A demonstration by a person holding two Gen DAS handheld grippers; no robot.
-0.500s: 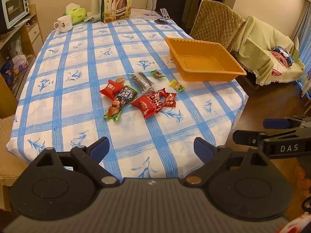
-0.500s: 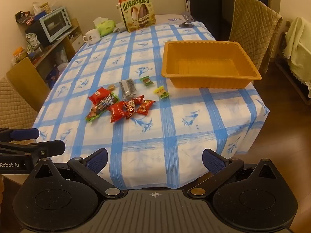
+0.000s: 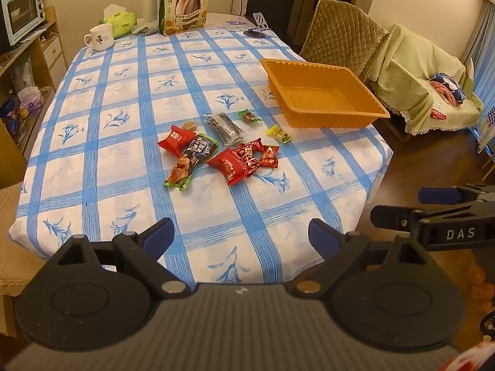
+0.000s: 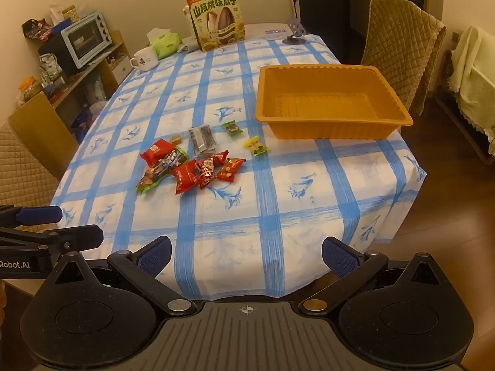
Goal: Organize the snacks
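1. My left gripper (image 3: 241, 235) hangs above the near edge of the worktop (image 3: 92, 167), its blue-padded fingers (image 3: 159, 236) spread wide with nothing between them. It also shows at the lower left edge of the right wrist view (image 4: 46, 225).
2. At the far left of the worktop stand a white mug (image 3: 99, 37) and a green tissue pack (image 3: 122, 23), with a tall seed bag (image 3: 185, 1) upright just right of them.
3. The snacks lie loose in a cluster near the middle. Leftmost is a red pack (image 3: 175, 137), a small brown candy (image 3: 189, 125) just behind it, and a long dark and green pack (image 3: 191, 162) leaning against the red one.
4. Next come a clear pack of dark strips (image 3: 225, 126) and, nearer to me, a bunch of red packs (image 3: 244, 160) touching one another.
5. Right of those lie a green-wrapped candy (image 3: 249, 117) and a yellow candy (image 3: 279, 134), each apart from the bunch.
6. The orange tray (image 4: 334, 128) sits at the right edge of the worktop, near the yellow candy, with no snacks in it.
7. My right gripper (image 4: 247, 255) hangs over the near edge too, fingers (image 4: 335, 255) wide apart and holding nothing. Its side shows at the right of the left wrist view (image 3: 433, 210).
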